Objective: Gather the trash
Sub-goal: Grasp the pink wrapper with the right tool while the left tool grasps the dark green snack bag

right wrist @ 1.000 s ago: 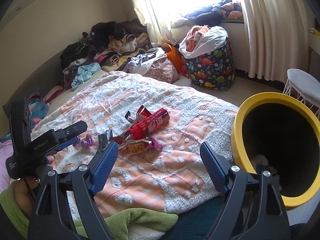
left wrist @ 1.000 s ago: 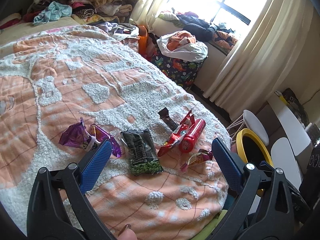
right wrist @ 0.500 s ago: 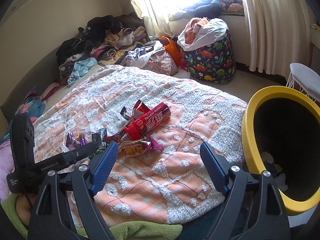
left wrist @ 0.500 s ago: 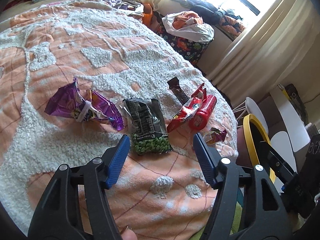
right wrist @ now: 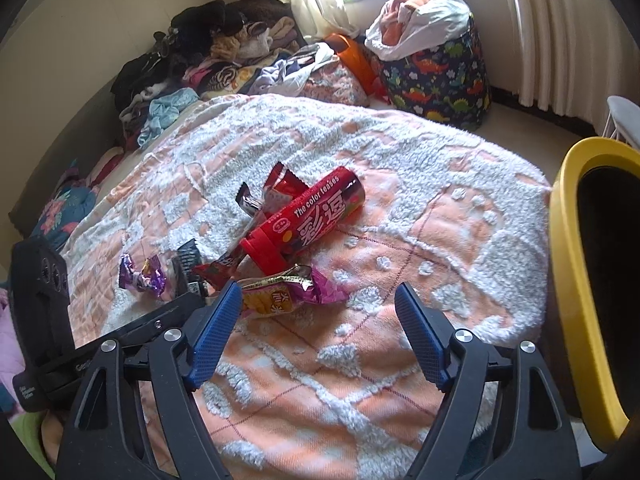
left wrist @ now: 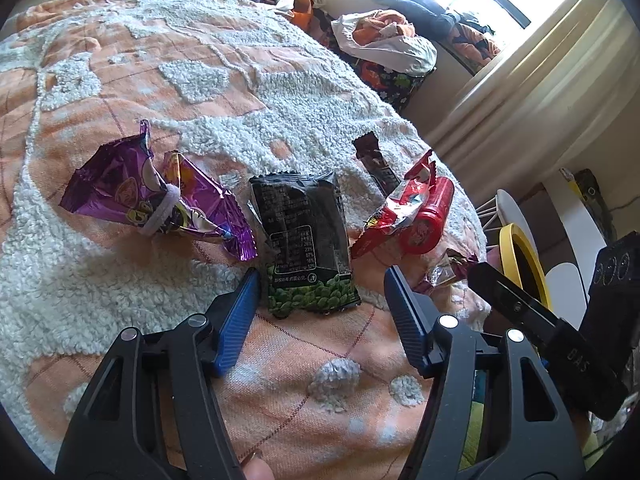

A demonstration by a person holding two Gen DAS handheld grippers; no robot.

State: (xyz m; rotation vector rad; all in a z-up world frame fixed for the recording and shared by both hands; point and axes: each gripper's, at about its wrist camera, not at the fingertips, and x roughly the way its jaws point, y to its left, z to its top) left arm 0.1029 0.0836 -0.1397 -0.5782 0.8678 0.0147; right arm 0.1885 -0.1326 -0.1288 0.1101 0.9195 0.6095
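Bed (left wrist: 280,360) bears wrappers; left gripper (left wrist: 320,296) has dropped, fingers narrowed astride the pea packet (left wrist: 308,240), unclamped; right gripper (right wrist: 318,308) closing on nothing.

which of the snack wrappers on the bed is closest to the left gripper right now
The black pea snack packet with green peas printed on its near end. It lies just ahead of the left gripper, unlike the purple wrapper off to the left and the red wrapper farther right.

Bare blanket (right wrist: 312,380) lies open in front of both grippers. Farther on, the wrappers crowd together: a green pea packet (left wrist: 308,248) sits just beside a purple wrapper (left wrist: 160,196), and a red tube (right wrist: 304,220) leans against a pink wrapper (right wrist: 288,292). A yellow bin (right wrist: 576,280) blocks the blanket's right edge.
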